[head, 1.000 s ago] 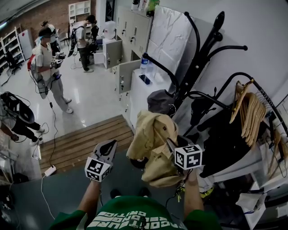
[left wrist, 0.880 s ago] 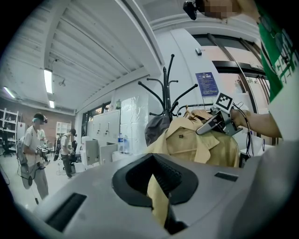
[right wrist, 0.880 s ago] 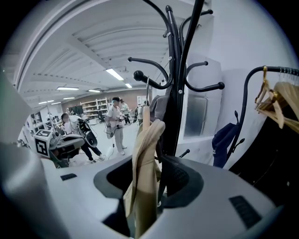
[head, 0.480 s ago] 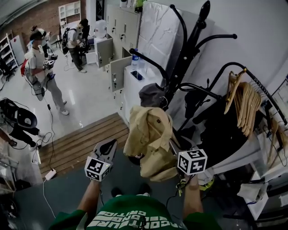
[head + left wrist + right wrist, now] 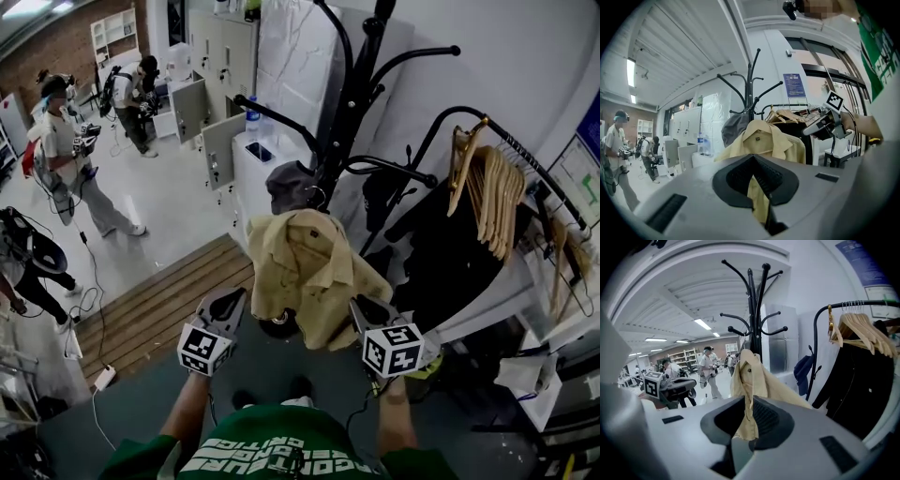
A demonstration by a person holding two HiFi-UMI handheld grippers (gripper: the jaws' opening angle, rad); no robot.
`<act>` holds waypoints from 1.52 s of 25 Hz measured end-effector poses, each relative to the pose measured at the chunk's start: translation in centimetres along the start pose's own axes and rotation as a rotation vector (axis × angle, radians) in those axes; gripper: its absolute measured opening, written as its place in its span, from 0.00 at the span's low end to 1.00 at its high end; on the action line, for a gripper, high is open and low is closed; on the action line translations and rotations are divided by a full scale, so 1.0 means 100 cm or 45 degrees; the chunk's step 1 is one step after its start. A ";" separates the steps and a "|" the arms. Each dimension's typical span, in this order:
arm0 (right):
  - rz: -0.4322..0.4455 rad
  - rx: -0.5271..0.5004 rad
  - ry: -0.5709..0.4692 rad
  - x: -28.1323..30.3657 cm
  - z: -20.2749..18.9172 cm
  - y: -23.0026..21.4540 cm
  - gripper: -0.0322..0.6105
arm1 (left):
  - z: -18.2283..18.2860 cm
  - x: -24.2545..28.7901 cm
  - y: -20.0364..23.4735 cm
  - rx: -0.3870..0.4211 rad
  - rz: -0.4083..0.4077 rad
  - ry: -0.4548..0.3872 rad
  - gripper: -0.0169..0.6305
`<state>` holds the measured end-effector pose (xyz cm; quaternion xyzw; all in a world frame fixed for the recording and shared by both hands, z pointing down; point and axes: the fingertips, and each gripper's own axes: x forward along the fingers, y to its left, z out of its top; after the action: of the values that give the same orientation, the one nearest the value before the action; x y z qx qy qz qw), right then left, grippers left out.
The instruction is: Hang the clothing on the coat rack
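Note:
A tan shirt hangs by its collar from a low hook of the black coat rack, and no gripper holds it. My right gripper sits just below the shirt's right hem. Its jaws are closing with a narrow gap between them. In the right gripper view the shirt shows through that gap, farther off and not pinched. My left gripper hovers at the shirt's lower left, shut and empty. The left gripper view looks at the shirt and the rack beyond the jaws.
A garment rail with wooden hangers and dark clothes stands to the right. A grey cap hangs on the rack. Behind it is a white cabinet with a bottle. People stand at the far left, past a wooden step.
The right gripper has let go of the shirt and drawn back below it. The shirt now hangs spread on the rack. The left gripper has barely moved.

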<state>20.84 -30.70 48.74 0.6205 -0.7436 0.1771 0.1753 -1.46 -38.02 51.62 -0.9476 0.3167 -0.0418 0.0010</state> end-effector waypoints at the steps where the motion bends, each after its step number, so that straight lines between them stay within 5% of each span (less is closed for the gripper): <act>1: -0.004 0.006 0.001 -0.001 -0.004 0.000 0.12 | 0.000 0.002 -0.002 0.001 -0.010 0.001 0.03; 16: 0.073 0.069 0.083 0.000 -0.050 0.018 0.06 | -0.003 0.007 -0.009 -0.009 -0.039 0.006 0.03; 38: 0.065 -0.022 0.103 0.008 -0.054 0.021 0.06 | -0.007 0.003 -0.008 -0.013 -0.022 0.007 0.03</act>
<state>18.82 -28.38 53.77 0.5921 -0.7530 0.2000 0.2060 -0.78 -37.54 52.32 -0.9502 0.3086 -0.0429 -0.0050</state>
